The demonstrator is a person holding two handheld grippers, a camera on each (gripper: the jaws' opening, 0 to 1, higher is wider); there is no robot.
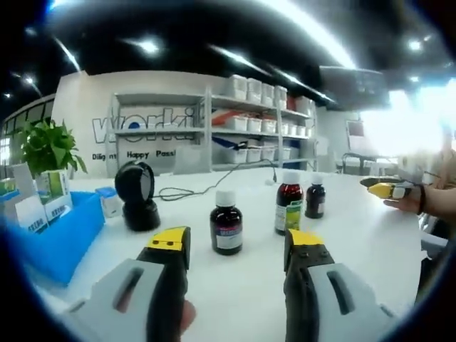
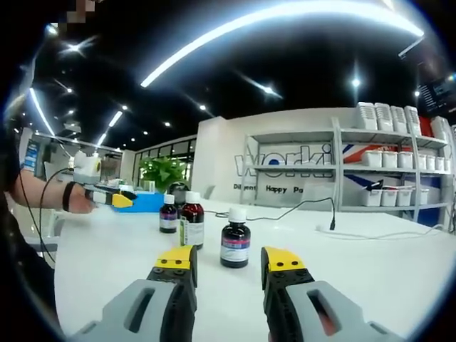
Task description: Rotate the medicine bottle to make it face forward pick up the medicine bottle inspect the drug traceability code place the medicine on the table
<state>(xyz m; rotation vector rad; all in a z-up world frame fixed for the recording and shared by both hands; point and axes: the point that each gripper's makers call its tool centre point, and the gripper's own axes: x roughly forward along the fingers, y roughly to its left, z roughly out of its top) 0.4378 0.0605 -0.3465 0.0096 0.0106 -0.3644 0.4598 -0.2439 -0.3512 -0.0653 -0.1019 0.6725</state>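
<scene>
**A:** Going left to right from my left hand-held gripper [image 1: 237, 251]: what do you make of it?

**B:** A blue bin [image 1: 60, 235] sits at the left edge of the surface [image 1: 249, 299], then a black round stand [image 1: 137, 194], then the nearest medicine bottle [image 1: 226, 222], upright with a white cap. Two more bottles, one with a green label [image 1: 288, 201] and a small dark one [image 1: 315, 196], stand beyond it to the right.

**A:** And my jaws?

**B:** Wide apart and empty on the left. The nearest bottle stands just ahead, between the jaw lines, slightly left of centre, its long axis vertical.

**A:** From the right hand-held gripper [image 2: 230, 260]?

**B:** Also wide and empty. There the same medicine bottle [image 2: 235, 244] is dead ahead in the gap, near the tips, with the green-labelled bottle [image 2: 192, 220] just to its left.

**A:** So I judge the right side slightly nearer. Room to move?

**B:** Bare surface lies around the bottle's right side; a cable [image 2: 285, 211] trails well behind. Another person's hand [image 2: 77, 199] holds a gripper at the far left edge, well apart.
</scene>
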